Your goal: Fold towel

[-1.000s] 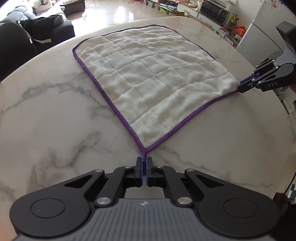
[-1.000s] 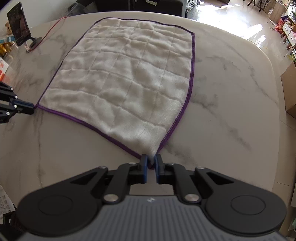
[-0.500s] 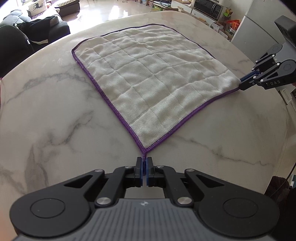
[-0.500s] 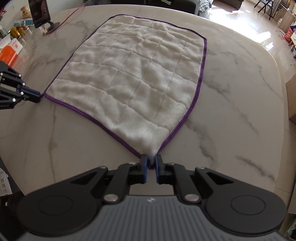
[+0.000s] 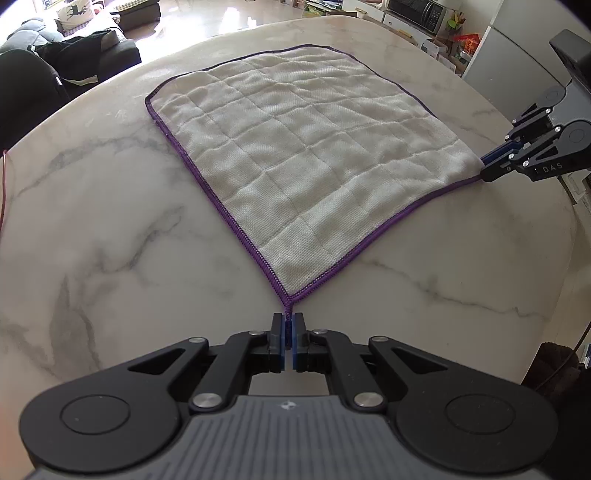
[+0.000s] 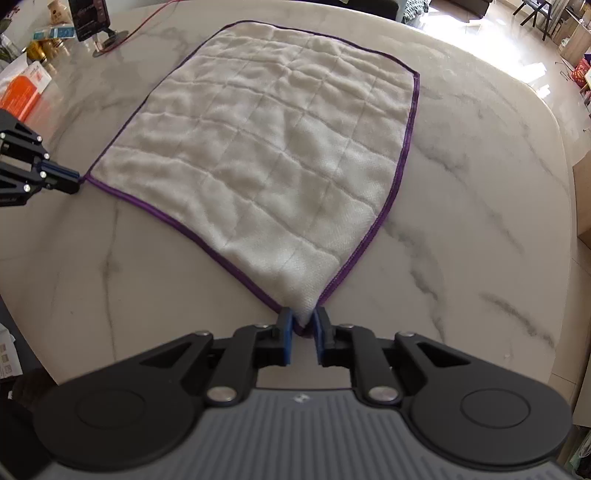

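Observation:
A white quilted towel with purple edging lies spread flat on the marble table. My left gripper is shut on the towel's near left corner, seen from the side in the right wrist view as the left gripper at the left edge. My right gripper has the towel's other near corner between its blue pads; its jaws are opening and a gap shows beside the cloth. In the left wrist view the right gripper sits at that corner, low on the table.
A phone on a stand, a red cable, an orange box and small jars sit at the table's far left. Beyond the table are a dark sofa, a microwave and a fridge.
The right gripper's jaws have spread apart a little around the towel corner. The left gripper stays shut on its corner, and the towel lies as before.

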